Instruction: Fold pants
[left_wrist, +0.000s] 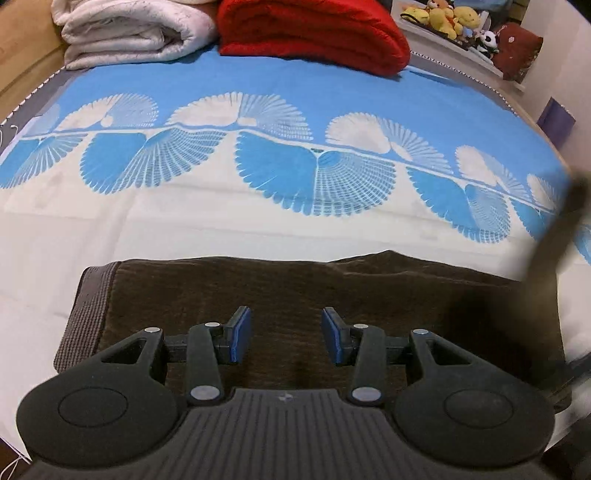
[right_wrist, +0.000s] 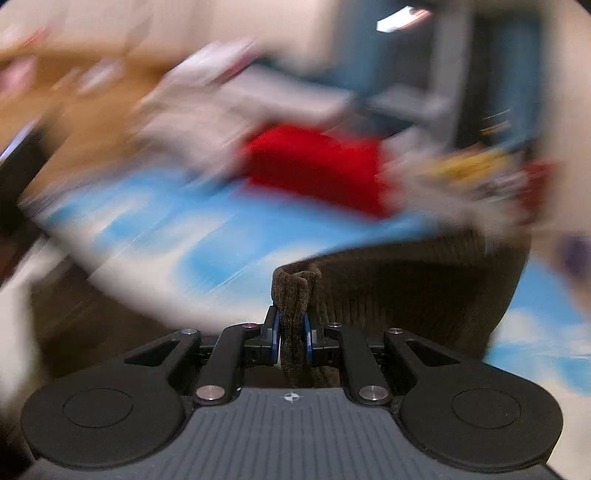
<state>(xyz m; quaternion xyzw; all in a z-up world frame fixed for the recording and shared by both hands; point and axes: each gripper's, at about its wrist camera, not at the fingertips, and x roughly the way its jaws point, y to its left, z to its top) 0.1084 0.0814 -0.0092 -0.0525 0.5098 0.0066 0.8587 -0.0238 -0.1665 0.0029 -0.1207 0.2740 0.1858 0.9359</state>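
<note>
Left-wrist view: I am holding my left gripper over the dark brown pants, its blue-padded jaws spread wide and gripping nothing. The pants are lying flat across the near, white part of the bedspread, with a ribbed grey waistband showing at their left end. Beyond them the bedspread is turning blue, carrying a row of white and blue fan-shaped motifs. A folded white blanket and a folded red blanket are sitting side by side at the far edge of the bed. A shelf of plush toys, mostly yellow, is standing to the right behind the red blanket. A dark, blurred streak is crossing the right margin, in front of the pants' right end; I cannot tell what it is.

Right-wrist view: I am pinching a bunched fold of the pants in my right gripper, jaws pressed together on the fabric, which is standing up between the pads and trailing off to the right above the bedspread. The background is heavily motion-blurred; only the red blanket is recognisable.

No brand, label or legible writing is showing in either view.
</note>
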